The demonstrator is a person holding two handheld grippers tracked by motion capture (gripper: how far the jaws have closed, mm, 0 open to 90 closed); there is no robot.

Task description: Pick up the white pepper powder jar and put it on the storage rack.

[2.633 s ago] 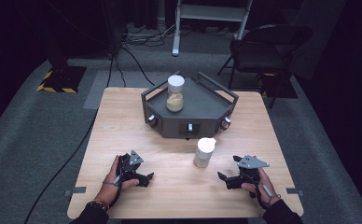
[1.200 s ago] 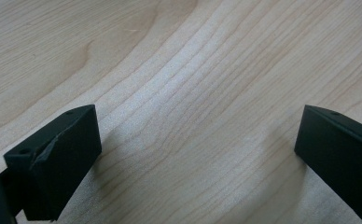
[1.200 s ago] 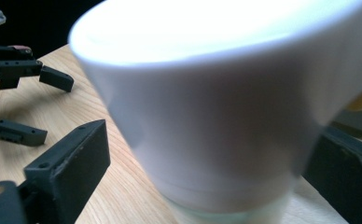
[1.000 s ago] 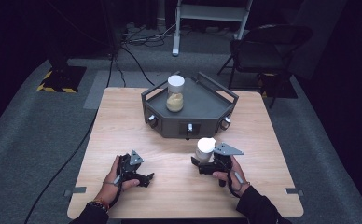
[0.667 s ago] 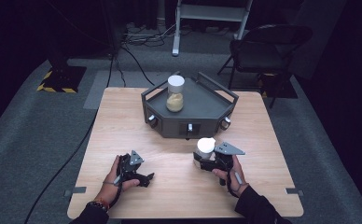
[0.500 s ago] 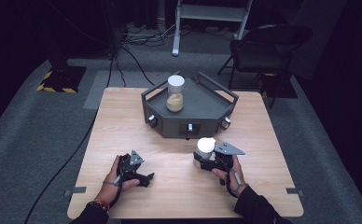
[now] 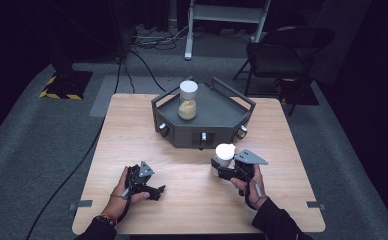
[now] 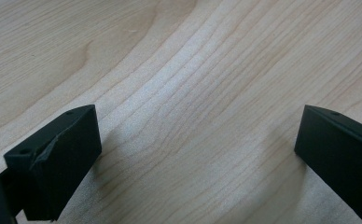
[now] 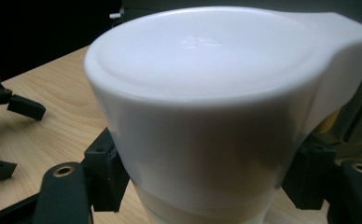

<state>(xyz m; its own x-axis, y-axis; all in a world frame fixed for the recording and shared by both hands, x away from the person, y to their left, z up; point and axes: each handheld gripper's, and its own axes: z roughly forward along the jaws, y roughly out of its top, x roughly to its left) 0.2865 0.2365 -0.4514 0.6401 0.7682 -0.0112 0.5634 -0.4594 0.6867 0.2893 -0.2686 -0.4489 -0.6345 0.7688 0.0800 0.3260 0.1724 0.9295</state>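
Jar (image 7: 225, 156) with a white lid is standing upright on the wooden table (image 7: 132, 130), just in front of the dark grey tray (image 7: 222, 117), on the person's right side. In the right gripper view this white lid (image 9: 207, 88) is very near the camera, and it has a tab going out at its upper right. The body of the jar below the lid is paler and I cannot tell what is inside. The right gripper (image 7: 221, 169) is standing around the jar, one black jaw at each side of the body, under the lid. The jaws are looking closed against the jar, so the gripper is holding it while it is resting on the table. The right hand (image 7: 249, 185) is gripping the tool from behind, and a grey three-cornered plate is sitting on top of it.

The tray is lying at the far middle of the table, with low walls and round knobs on its front faces. Inside it a second jar (image 7: 188, 100) is standing upright, clear, with a white lid and a yellowish filling in its lower half.

The left gripper (image 7: 152, 190) is lying low on the table on the near left side, well apart from both jars, in the left hand (image 7: 124, 192). In the left gripper view its two jaws are spread wide, with bare wood between them.

Behind the table a dark chair (image 7: 282, 55) is standing on the grey floor.
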